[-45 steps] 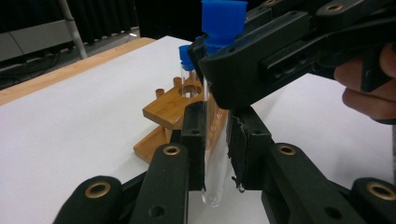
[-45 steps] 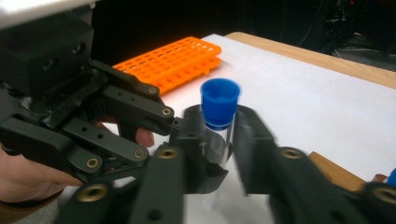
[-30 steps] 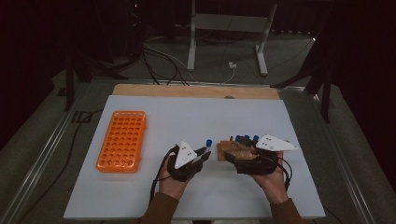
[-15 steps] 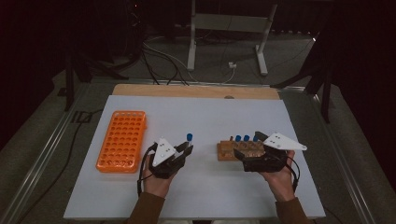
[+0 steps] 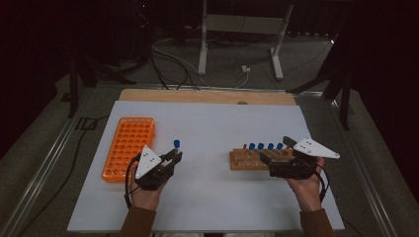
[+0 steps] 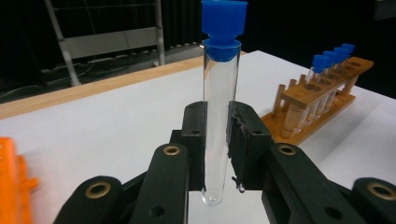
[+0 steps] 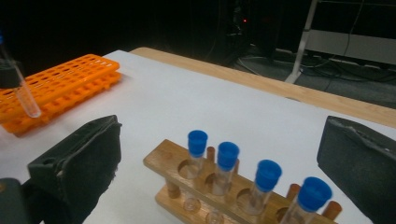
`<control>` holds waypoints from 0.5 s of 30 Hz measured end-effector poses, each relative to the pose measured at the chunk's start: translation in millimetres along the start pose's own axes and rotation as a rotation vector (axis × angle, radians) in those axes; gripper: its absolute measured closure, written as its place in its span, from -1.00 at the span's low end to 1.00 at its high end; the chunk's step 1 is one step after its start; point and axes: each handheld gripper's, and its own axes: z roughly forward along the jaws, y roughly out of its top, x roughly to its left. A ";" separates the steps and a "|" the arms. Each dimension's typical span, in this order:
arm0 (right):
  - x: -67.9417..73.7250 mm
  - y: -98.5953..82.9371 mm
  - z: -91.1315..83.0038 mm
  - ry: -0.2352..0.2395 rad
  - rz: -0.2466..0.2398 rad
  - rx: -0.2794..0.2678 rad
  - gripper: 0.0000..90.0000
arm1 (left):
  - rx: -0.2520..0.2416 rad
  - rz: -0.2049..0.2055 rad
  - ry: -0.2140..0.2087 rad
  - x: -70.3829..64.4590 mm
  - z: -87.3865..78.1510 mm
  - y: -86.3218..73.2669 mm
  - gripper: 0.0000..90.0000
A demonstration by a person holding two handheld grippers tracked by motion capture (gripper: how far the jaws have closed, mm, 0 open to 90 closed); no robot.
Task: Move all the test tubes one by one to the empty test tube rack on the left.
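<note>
Left tongs (image 5: 174, 157), clamped on a capped tube (image 6: 218, 116), have moved toward the orange rack (image 5: 129, 146); right tongs (image 7: 224, 177) gape empty.

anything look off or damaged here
Mostly tidy. The one oddity: a pad on the left gripper is frayed along its inner edge beside the test tube. The tube is upright and capped; the wooden rack stands level.

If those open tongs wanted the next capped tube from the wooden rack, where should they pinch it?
Probably just under the blue cap of the end tube, coming from above with the right tongs: it stands upright, and the wooden rack hides its lower glass.
</note>
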 end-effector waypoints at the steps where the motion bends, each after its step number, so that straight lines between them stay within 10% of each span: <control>1: -0.9 -0.1 -0.3 -0.003 0.002 -0.001 -1.00 | -0.003 -0.001 0.005 2.1 -2.1 -1.0 0.73; 15: -10.0 -3.6 -5.0 -0.029 0.018 -0.005 -1.00 | -0.032 -0.034 0.087 31.0 -30.2 -9.9 0.73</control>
